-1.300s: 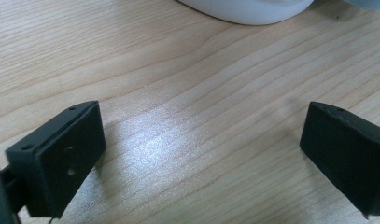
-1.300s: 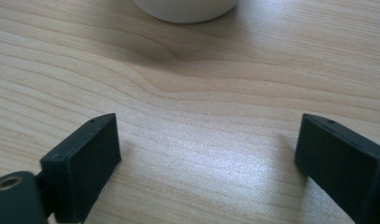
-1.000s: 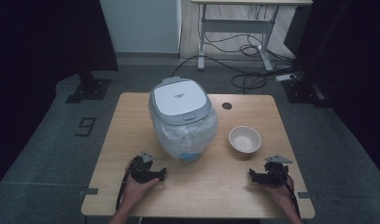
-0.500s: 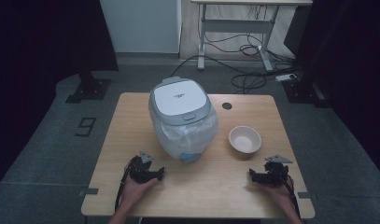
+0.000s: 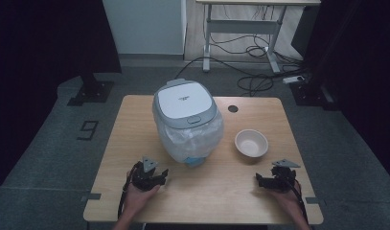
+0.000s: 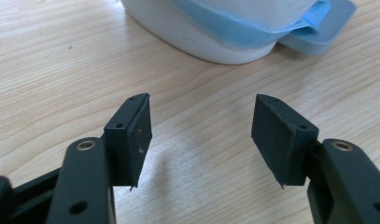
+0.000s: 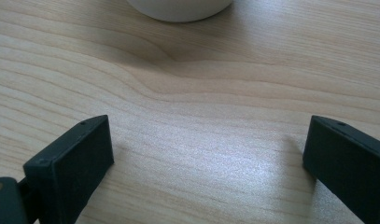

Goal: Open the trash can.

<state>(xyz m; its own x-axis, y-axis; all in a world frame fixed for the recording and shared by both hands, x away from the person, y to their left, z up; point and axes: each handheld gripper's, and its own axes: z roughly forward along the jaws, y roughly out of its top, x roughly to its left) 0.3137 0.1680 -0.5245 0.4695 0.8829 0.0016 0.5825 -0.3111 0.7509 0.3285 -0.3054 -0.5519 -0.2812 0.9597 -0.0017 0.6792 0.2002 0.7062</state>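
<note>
A white and grey rice cooker (image 5: 185,120), lid down and wrapped in clear plastic with a blue edge, stands at the middle of the wooden table (image 5: 135,115). Its base (image 6: 215,42) rises just ahead of my left gripper (image 6: 201,135), which rests open on the table with nothing between its jaws. In the high view that left gripper (image 5: 156,176) lies near the front left, held by a hand. A small white bowl (image 5: 251,143) sits to the cooker's right. My right gripper (image 5: 267,180) lies open at the front right, empty, with the bowl's foot (image 7: 180,9) ahead of it.
A round cable hole (image 5: 233,109) marks the table's back right. Beyond the table stand a desk frame (image 5: 240,28) and loose cables (image 5: 259,81) on the grey floor. Dark curtains hang on both sides.
</note>
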